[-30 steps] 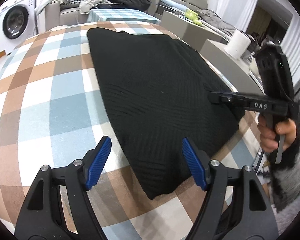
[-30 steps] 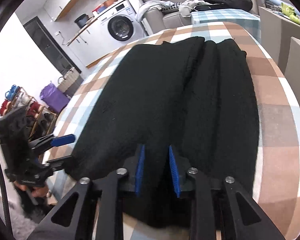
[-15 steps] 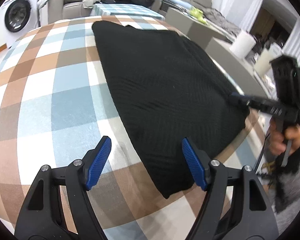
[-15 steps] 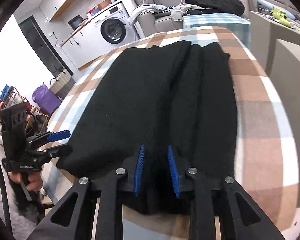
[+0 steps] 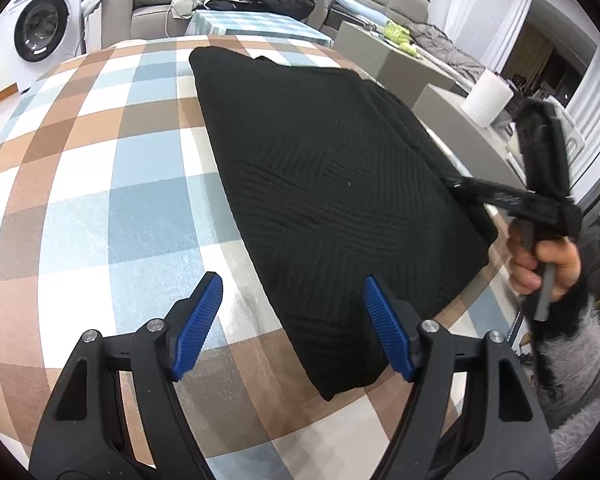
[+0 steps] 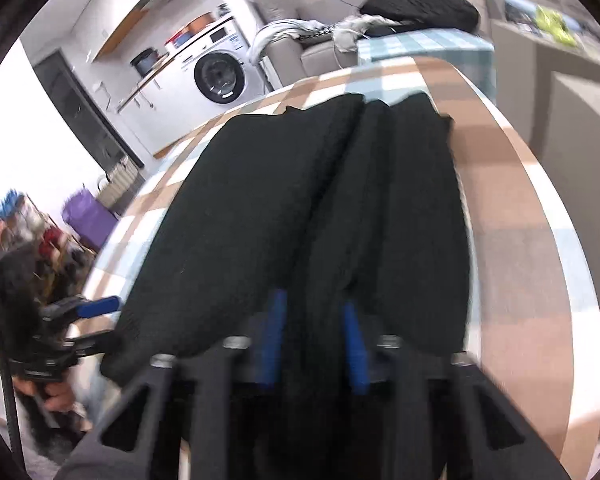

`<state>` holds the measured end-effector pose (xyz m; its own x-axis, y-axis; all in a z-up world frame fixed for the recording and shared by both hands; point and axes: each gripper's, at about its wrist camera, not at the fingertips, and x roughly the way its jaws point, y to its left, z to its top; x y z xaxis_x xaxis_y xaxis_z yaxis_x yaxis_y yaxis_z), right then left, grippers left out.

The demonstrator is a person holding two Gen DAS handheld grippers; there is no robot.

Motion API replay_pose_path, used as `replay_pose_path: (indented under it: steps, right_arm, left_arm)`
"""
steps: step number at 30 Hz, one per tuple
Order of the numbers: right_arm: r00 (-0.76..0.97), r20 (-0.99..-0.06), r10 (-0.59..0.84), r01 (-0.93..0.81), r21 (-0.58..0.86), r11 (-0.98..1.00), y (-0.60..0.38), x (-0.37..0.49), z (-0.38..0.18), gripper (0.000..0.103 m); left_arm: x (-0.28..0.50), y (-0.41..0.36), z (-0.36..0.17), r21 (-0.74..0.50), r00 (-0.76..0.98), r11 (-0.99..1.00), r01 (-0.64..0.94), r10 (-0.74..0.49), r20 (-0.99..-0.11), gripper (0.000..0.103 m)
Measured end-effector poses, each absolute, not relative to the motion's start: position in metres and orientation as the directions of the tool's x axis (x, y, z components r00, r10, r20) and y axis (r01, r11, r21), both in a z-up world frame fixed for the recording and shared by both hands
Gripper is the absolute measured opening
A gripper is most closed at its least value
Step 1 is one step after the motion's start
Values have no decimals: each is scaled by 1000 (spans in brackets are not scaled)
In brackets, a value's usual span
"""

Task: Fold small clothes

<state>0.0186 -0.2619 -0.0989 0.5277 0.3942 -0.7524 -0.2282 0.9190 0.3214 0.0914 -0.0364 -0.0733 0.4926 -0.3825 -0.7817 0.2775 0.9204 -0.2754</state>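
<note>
Left gripper [image 5: 292, 328]: jaws stand wide and empty above the near corner of the black knit garment [image 5: 332, 200], the pads clear of the cloth; its fingers are black plastic with ribbed blue pads [image 5: 198, 324].

Right gripper [image 6: 314, 346]: jaws drawn in narrow on a raised ridge of the same garment at its near edge, having just opened a little and closed again with the cloth between them; the right wrist view is smeared with blur, so the grip appears to be a true pinch, though how deep it goes cannot be confirmed.

Progress, as a judgement: the garment lies on the checked tablecloth [image 5: 100, 184], already narrowed into a long panel with lengthwise folds running away from the right gripper; the side folds look done; the cross fold, bringing the near end over toward the far end, is not yet done; only one of the two near corners is secured.

Materials: the garment is a soft, matte, ribbed knit, thick enough to stand in rounded ridges instead of sharp creases; its near corner is blunt and slightly lifted; the tablecloth is a short-pile fabric in brown, blue and white squares, with a faint sheen.

Beyond the table: a grey sofa [image 5: 148, 20] heaped with loose clothes; a white front-loading washing machine [image 5: 40, 28] to the left; a white paper roll [image 5: 488, 98] on a grey unit to the right.
</note>
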Motion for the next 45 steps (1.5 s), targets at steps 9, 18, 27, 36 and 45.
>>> replay_pose_path:
  steps: [9, 18, 27, 36, 45]
  right_arm:
    - [652, -721, 235, -206, 130, 970, -274, 2, -52, 4]
    - [579, -786, 217, -104, 193, 976, -299, 6, -82, 18]
    - [578, -781, 238, -74, 241, 968, -312, 19, -83, 41]
    - [560, -786, 261, -116, 238, 964, -305, 25, -95, 28]
    - [540, -796, 275, -174, 214, 961, -275, 29, -95, 21]
  left_arm:
    - [94, -34, -70, -270, 497, 919, 287, -384, -779, 71]
    - [97, -42, -75, -276, 482, 918, 283, -385, -787, 71]
    - [132, -40, -85, -351, 494, 920, 177, -391, -776, 70]
    - [168, -69, -95, -333, 514, 925, 182, -378, -770, 36]
    - [167, -53, -94, -320, 536, 931, 173, -362, -763, 17]
